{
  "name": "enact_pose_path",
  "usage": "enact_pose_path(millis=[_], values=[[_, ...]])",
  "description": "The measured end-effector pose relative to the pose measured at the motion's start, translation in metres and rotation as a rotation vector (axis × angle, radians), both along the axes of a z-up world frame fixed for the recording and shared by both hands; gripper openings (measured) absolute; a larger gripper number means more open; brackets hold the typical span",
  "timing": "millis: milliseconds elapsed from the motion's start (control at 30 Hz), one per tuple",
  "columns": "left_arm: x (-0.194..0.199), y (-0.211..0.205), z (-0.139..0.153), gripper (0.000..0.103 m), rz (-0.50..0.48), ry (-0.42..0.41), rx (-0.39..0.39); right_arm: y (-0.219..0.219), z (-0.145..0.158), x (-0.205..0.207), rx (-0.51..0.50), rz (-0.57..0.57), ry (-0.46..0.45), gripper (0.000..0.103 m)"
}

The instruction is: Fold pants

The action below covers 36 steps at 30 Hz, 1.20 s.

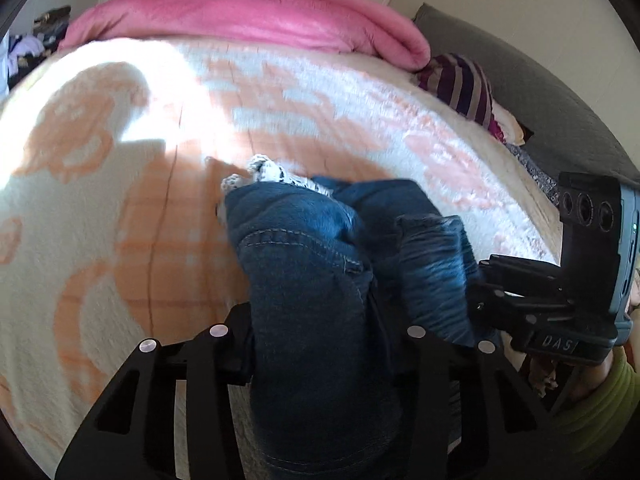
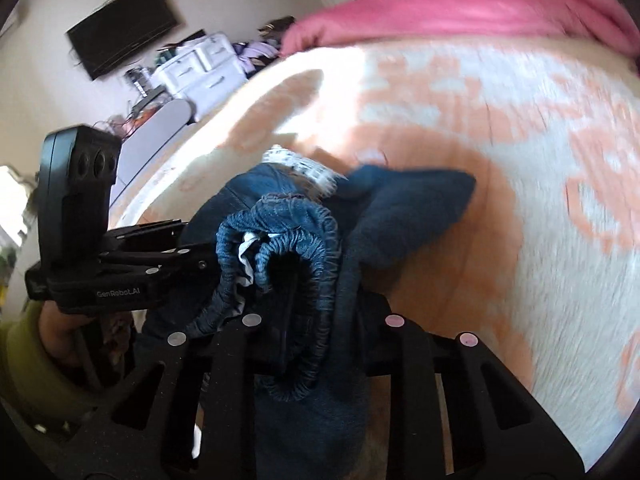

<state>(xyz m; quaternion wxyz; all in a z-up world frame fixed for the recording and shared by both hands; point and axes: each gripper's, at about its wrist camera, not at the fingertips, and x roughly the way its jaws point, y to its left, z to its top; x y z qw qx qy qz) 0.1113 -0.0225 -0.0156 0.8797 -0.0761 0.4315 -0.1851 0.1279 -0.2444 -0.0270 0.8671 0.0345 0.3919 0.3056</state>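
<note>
The blue denim pants (image 1: 320, 280) hang bunched between both grippers, lifted above the bed. My left gripper (image 1: 320, 344) is shut on a thick wad of denim that hides its fingertips. My right gripper (image 2: 316, 328) is shut on the pants (image 2: 288, 240) at the elastic waistband, which curls open in front of it. A white patterned lining (image 1: 268, 172) pokes out at the far end of the bundle. Each gripper shows in the other's view: the right gripper (image 1: 520, 300) at the pants' right side, the left gripper (image 2: 168, 264) at their left side.
The bed is covered by a white and orange blanket (image 1: 120, 200), also in the right wrist view (image 2: 520, 200). A pink duvet (image 1: 260, 20) lies along its far edge. A striped garment (image 1: 460, 84) and a grey headboard (image 1: 540, 92) are at right. A white dresser (image 2: 200, 68) and wall TV (image 2: 124, 28) stand beyond.
</note>
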Motion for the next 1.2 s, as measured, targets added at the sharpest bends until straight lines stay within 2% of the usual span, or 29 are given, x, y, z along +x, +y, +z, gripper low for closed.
enact_pose_path(millis=[200,300,367,433,467,533,633,800,867,1200], values=[[0.021,0.007,0.025,0.041,0.042,-0.08,0.034,0.013,0.024,0.031,-0.013,0.0,-0.081,0.017],[0.035,0.011,0.024,0.045,0.07,-0.101,0.082,0.019,0.021,0.05,-0.056,-0.024,-0.104,0.017],[0.045,0.012,0.014,0.058,0.092,-0.085,0.129,0.022,0.01,0.061,-0.114,-0.042,-0.093,0.023],[0.054,0.013,-0.006,0.064,0.114,-0.032,0.203,0.023,-0.011,0.072,-0.214,-0.097,-0.036,0.029],[0.056,0.014,-0.018,0.068,0.119,0.005,0.214,0.02,-0.021,0.075,-0.233,-0.123,-0.007,0.033],[0.054,0.021,-0.026,0.074,0.132,0.014,0.176,0.008,-0.028,0.074,-0.175,-0.164,0.018,0.039],[0.054,0.028,-0.029,0.075,0.135,0.016,0.142,0.002,-0.028,0.071,-0.168,-0.191,0.017,0.047],[0.052,0.026,-0.024,0.075,0.14,0.013,0.154,0.001,-0.023,0.064,-0.205,-0.21,0.013,0.058],[0.051,0.027,-0.023,0.074,0.143,0.014,0.149,-0.003,-0.021,0.061,-0.202,-0.22,0.018,0.066],[0.036,0.029,-0.009,0.074,0.157,-0.006,0.173,-0.015,-0.003,0.042,-0.198,-0.251,-0.016,0.082]])
